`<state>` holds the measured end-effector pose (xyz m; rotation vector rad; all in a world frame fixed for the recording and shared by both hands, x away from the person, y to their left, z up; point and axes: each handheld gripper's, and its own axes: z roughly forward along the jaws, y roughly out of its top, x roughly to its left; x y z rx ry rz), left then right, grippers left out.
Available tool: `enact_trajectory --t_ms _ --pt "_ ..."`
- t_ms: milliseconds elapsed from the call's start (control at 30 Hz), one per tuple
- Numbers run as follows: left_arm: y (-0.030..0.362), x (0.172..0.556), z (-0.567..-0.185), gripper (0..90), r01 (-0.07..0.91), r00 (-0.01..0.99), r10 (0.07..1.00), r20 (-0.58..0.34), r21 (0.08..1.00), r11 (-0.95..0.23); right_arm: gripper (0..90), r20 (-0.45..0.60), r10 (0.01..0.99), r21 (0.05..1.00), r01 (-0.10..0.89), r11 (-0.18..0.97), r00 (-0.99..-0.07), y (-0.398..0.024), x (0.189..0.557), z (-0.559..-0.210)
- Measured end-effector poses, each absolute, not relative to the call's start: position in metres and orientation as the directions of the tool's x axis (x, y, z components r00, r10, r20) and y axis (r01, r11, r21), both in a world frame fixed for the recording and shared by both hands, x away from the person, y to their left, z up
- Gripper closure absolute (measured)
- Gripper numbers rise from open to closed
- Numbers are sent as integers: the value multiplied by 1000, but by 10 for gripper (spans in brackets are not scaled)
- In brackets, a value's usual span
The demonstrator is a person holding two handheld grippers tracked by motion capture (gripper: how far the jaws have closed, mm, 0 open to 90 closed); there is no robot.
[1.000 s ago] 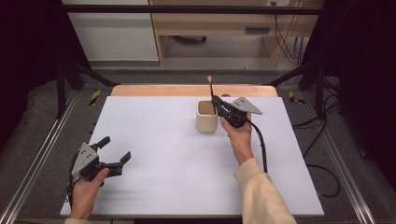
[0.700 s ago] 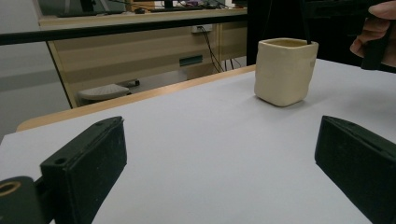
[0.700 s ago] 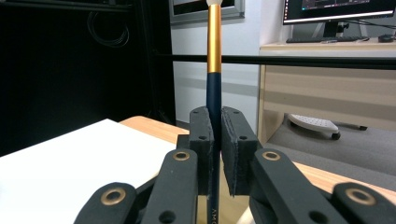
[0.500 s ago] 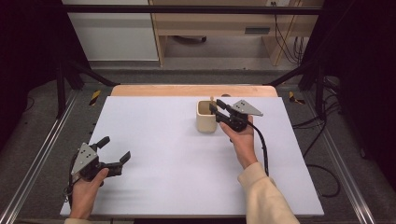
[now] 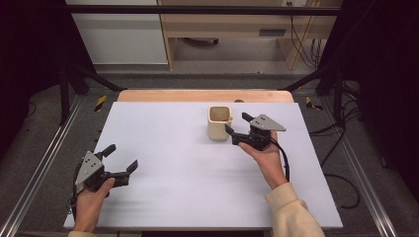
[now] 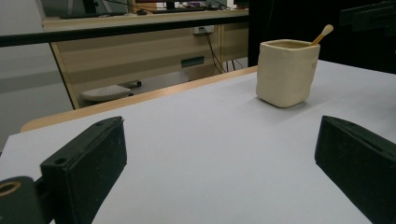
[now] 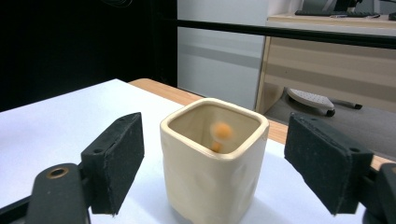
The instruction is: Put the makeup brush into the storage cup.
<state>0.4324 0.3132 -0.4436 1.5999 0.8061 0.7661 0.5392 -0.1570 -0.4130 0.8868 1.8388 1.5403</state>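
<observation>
The right gripper (image 5: 237,124) is seen just right of centre in the high view, held level just beside the cream square cup (image 5: 219,122), with nothing gripped. Its jaws have just been opening and now stand wide; in the right gripper view the cup (image 7: 215,163) sits in the lower middle of the frame, framed by the two pads (image 7: 119,156) but farther off, and no contact can be made out. A wooden stick (image 7: 219,134) with a rounded tip is seen blurred inside the cup; in the left gripper view its tip (image 6: 323,33) is noted leaning out over the rim at the upper right. The left gripper (image 5: 121,160) is held at the lower left of the high view, low over the white tabletop (image 5: 163,148), well apart from the cup. Its jaws are also spread wide and nothing is held between them; bare table alone is seen between the pads (image 6: 93,163) in its own view.
</observation>
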Motion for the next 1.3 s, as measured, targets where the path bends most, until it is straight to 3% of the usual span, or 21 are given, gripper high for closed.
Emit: enact_trajectory --t_ms 433,1300 --pt "312 433 -443 15 98 559 827 58 986 -135 52 45 803 980 180 78 -595 -158 532 -404" --pt "312 433 -442 15 94 563 825 52 987 -127 57 -2 844 977 180 117 -536 -160 514 -387"
